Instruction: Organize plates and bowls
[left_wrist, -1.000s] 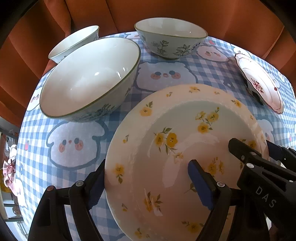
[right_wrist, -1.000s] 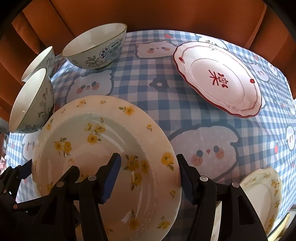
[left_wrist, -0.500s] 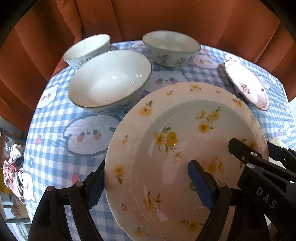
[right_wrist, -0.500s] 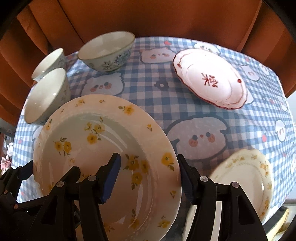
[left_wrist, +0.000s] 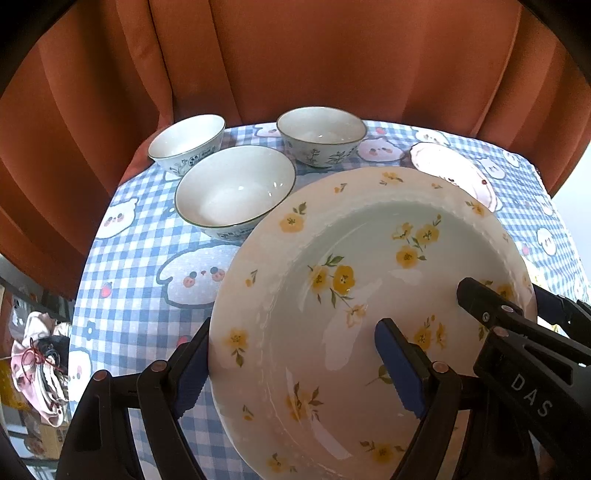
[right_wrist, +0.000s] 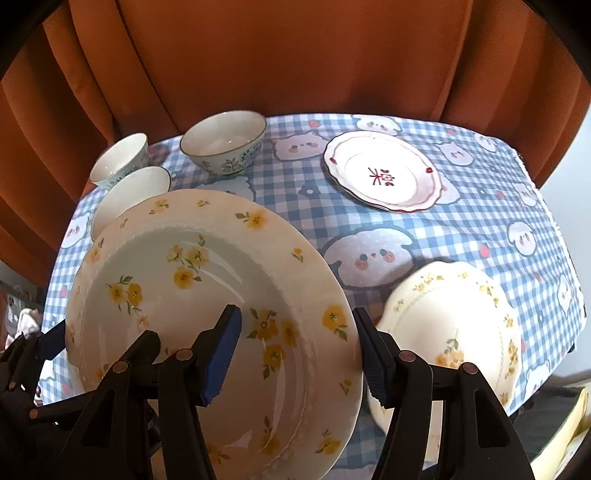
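Lifted higher than a second ago, the yellow-flower plate (left_wrist: 369, 295) now hangs above the checked tablecloth (left_wrist: 147, 266), and the bowls look smaller and farther off.

From the left wrist, the left gripper (left_wrist: 295, 362) clamps the plate's left rim, one blue pad outside and one inside. The right gripper (left_wrist: 517, 321) bites the opposite rim. Beyond sit a large bowl (left_wrist: 234, 190), a left bowl (left_wrist: 188, 142) and a far bowl (left_wrist: 321, 134).

From the right wrist, the right gripper (right_wrist: 299, 354) grips the plate's (right_wrist: 207, 314) right rim. A second floral plate (right_wrist: 454, 325) lies just beside it on the cloth, and a red-rimmed plate (right_wrist: 384, 171) lies well apart, before an orange curtain (right_wrist: 295, 55).
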